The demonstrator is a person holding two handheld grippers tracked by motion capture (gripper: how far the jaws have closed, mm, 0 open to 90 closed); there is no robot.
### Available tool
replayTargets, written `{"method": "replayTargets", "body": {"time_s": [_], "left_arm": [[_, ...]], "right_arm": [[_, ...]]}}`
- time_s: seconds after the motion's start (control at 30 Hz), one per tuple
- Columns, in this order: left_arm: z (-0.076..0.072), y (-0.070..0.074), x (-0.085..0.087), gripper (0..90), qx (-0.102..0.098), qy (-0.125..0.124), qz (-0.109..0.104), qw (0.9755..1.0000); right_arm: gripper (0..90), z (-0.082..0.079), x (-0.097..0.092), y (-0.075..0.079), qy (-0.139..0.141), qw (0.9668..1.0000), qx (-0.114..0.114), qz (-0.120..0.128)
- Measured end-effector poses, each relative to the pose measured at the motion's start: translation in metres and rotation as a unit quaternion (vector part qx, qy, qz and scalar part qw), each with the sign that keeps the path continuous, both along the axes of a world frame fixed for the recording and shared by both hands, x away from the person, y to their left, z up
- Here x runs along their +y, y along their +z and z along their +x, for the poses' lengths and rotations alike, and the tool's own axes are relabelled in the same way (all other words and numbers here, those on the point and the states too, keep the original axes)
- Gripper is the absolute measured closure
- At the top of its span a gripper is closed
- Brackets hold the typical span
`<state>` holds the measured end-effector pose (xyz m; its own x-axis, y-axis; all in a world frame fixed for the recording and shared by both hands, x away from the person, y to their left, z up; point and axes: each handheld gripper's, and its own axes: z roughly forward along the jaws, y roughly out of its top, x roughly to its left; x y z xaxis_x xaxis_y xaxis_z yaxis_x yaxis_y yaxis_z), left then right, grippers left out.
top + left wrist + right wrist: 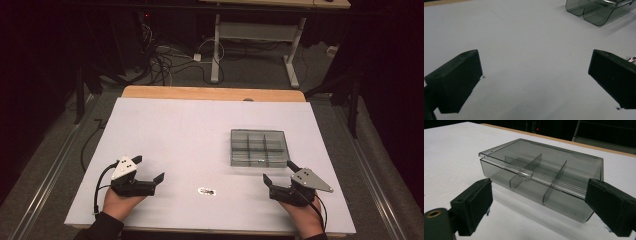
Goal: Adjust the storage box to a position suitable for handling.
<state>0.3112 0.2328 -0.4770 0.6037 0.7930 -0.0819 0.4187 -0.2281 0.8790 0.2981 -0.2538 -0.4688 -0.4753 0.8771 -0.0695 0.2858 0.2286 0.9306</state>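
A smoky clear plastic box (258, 147) with inner dividers and a closed lid lies on the white table top (190, 130), right of centre. A small shiny metal piece (206, 191) rests near the front edge between both hands. My left gripper (149, 168) sits at the front left, open and empty, its jaws wide apart over bare table (534, 65). The metal piece (631, 59) peeks past its right jaw. My right gripper (279, 171) sits at the front right, open, just short of the box's near side (541, 172), with nothing between its fingers (477, 202).
The white sheet covers a wooden table whose far edge (215, 93) shows. Beyond it are a dark floor with tangled cables (165, 62) and the white legs of another desk (216, 45). Bare white surface spans the left and far parts.
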Motion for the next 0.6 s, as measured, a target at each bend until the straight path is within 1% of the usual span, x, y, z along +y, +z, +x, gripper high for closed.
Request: {"method": "replayTargets", "body": {"time_s": [0.07,0.1,0.13,0.17,0.23,0.27,0.3,0.4,0.6], "left_arm": [[-0.0001,0.0001,0.0001,0.0,-0.001,0.0,0.0,1.0],[-0.0002,0.0001,0.0002,0.0,-0.001,0.001,0.001,1.0],[-0.0003,0.0001,0.0002,0.0,-0.002,-0.001,0.002,1.0],[-0.0003,0.0001,0.0002,0.0,-0.002,-0.001,0.002,1.0],[-0.0005,0.0001,-0.0001,0.0,-0.002,-0.002,0.004,1.0],[-0.0005,0.0002,-0.0007,0.0,0.0,-0.004,0.009,1.0],[-0.0006,0.0001,-0.0009,0.0,0.0,-0.005,0.009,0.9999],[-0.0007,0.0003,-0.0007,0.0,0.001,-0.006,0.006,1.0],[-0.0004,-0.0005,-0.0003,0.0,0.005,-0.007,0.005,1.0]], "right_arm": [[13.6,-0.0004,-0.0006,0.0001,0.0,1.0,0.001,0.001],[13.6,-0.0004,-0.0006,0.0001,0.0,1.0,0.001,0.001],[15.7,-0.0007,-0.0013,0.0002,0.002,1.0,0.002,0.0],[15.7,-0.0007,-0.0013,0.0002,0.002,1.0,0.002,0.0],[18.5,-0.0008,-0.0017,0.0003,0.002,1.0,0.006,0.003],[22.7,-0.0015,-0.0019,0.0008,0.003,0.9999,0.011,0.003],[24.8,-0.0018,-0.0018,0.0011,0.004,0.9999,0.012,0.002],[32.0,-0.0032,-0.0013,0.0022,0.007,0.9999,0.014,0.001],[50.0,-0.0043,-0.0006,0.0032,0.016,0.9997,0.02,0.003]]}}
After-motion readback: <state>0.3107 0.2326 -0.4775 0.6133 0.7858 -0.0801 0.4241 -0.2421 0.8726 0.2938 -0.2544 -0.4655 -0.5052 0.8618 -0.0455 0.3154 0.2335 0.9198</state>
